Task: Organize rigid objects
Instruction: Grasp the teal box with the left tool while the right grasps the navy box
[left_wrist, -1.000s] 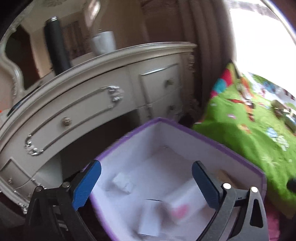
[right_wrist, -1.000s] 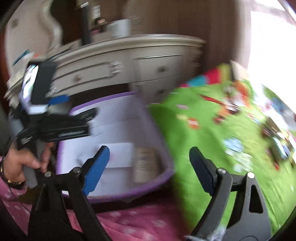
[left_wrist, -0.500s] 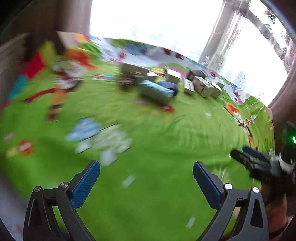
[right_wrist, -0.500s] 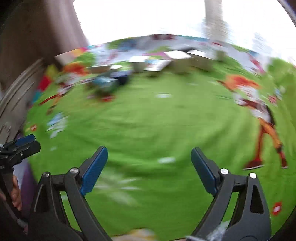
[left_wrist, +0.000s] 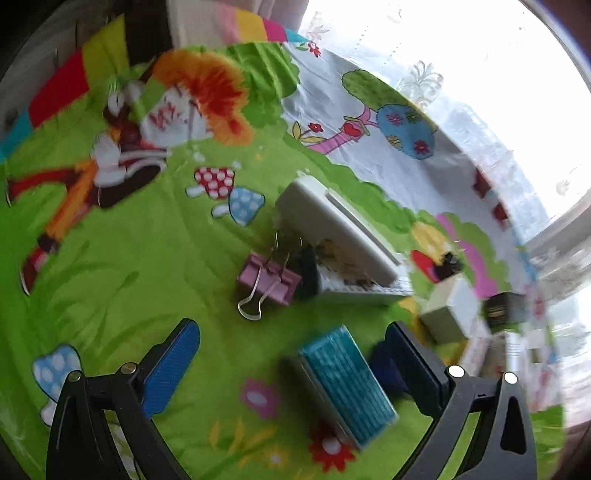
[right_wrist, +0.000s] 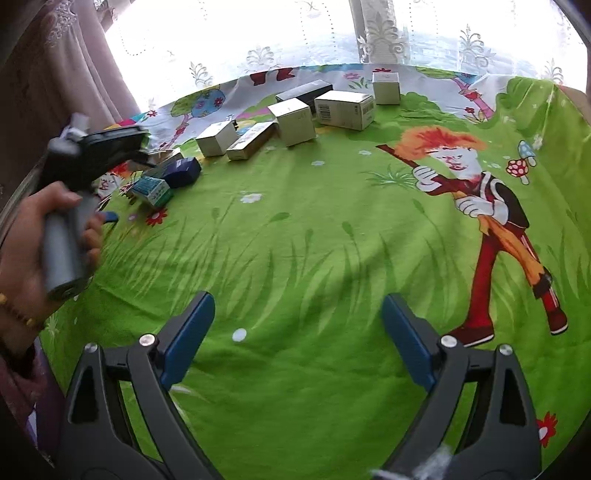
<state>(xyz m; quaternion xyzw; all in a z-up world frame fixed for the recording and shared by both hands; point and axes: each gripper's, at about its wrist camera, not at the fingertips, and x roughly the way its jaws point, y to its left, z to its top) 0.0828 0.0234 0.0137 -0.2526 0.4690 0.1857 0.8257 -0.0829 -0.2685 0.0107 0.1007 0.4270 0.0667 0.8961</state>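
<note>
— Both of my hands had swung away from the purple storage box by the dresser; a second earlier that box filled both wrist views, with a few small white cartons lying in its bottom, and now neither view showed it at all.

— So what did you have in front of you?

— My left gripper (left_wrist: 291, 354) hung over the green cartoon bedspread (left_wrist: 147, 258), jaws spread and holding nothing. Between them, nearer the right pad, lay a teal box (left_wrist: 345, 382). Just beyond it sat a pink binder clip (left_wrist: 267, 280) touching a long white box (left_wrist: 332, 229), with more small cartons off to the right, blurred.

— And the right one?

— My right gripper (right_wrist: 297, 339) was released too, its jaws having just widened further, with only bare bedspread between them. Its targets, a row of white boxes (right_wrist: 343, 109), stood well apart from it near the far edge by the curtain.

— Which step was that, in your judgement?

— Reaching for the next pick. I reckoned the left needed to drop and centre on the teal box before closing; the right had further to travel.

— Anything in a container now?

— None was visible, so I couldn't say.
</note>
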